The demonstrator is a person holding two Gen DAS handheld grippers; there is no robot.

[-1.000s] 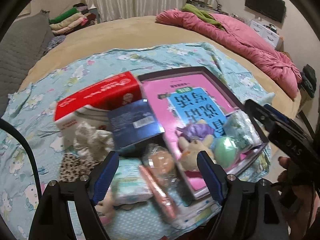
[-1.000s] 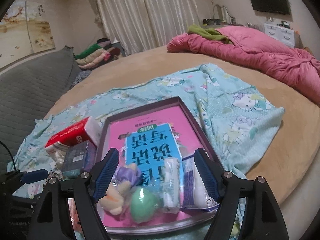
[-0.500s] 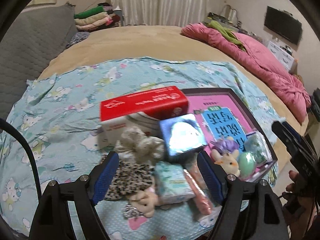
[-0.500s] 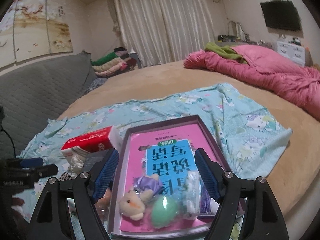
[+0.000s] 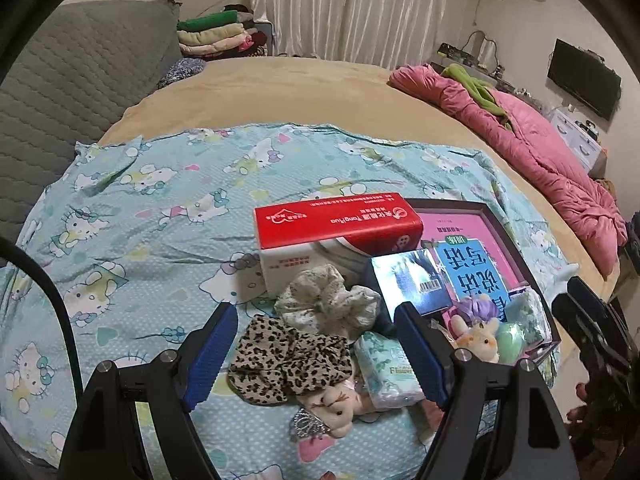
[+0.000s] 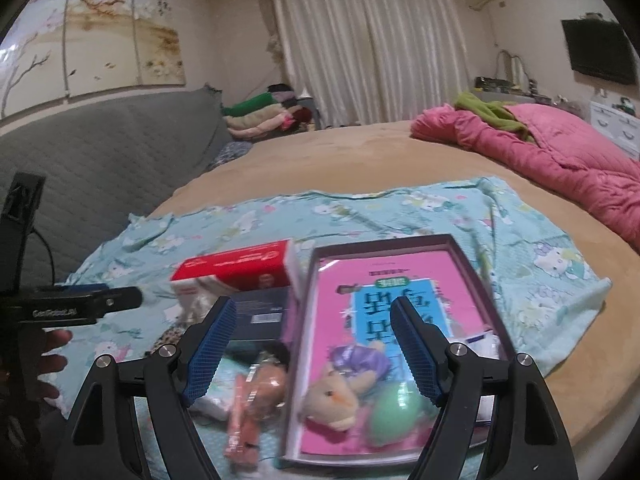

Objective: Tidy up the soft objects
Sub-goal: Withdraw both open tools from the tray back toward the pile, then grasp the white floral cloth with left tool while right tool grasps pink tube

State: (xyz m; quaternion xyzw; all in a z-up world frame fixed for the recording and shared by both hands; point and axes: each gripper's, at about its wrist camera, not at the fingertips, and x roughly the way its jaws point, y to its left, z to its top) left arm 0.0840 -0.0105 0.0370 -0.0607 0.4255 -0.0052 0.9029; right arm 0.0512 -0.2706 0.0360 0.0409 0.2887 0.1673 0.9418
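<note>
The sorting looks partly done, judging by what lies where. Inside the tray (image 5: 532, 240), at its near end, sit a small plush rabbit (image 5: 478, 340), a green ball (image 5: 510, 338), a purple soft toy (image 5: 476, 306) and a wrapped tissue pack (image 5: 532, 314), all resting on the pink book that lines it. Left of the tray, still loose on the bed, are a leopard-print scrunchie (image 5: 288, 364), a pale lace scrunchie (image 5: 328, 300), a teal tissue pack (image 5: 386, 368), a small cream plush (image 5: 336, 404) and an orange wrapped item (image 6: 256, 396). A red tissue box (image 5: 336, 232) and a dark blue box (image 5: 412, 280) stand just left of the tray too.

The left gripper (image 5: 316, 356) hangs over the loose heap left of the tray, jaws apart and empty. The right gripper (image 6: 312, 348) hovers above the tray's near left rim, jaws likewise apart, holding nothing.

Everything rests on a cartoon-cat sheet (image 5: 140, 240) spread across a tan bed (image 5: 280, 84). Beyond the tray lie a pink quilt (image 5: 532, 136), white curtains, a grey padded headboard and folded clothes.
</note>
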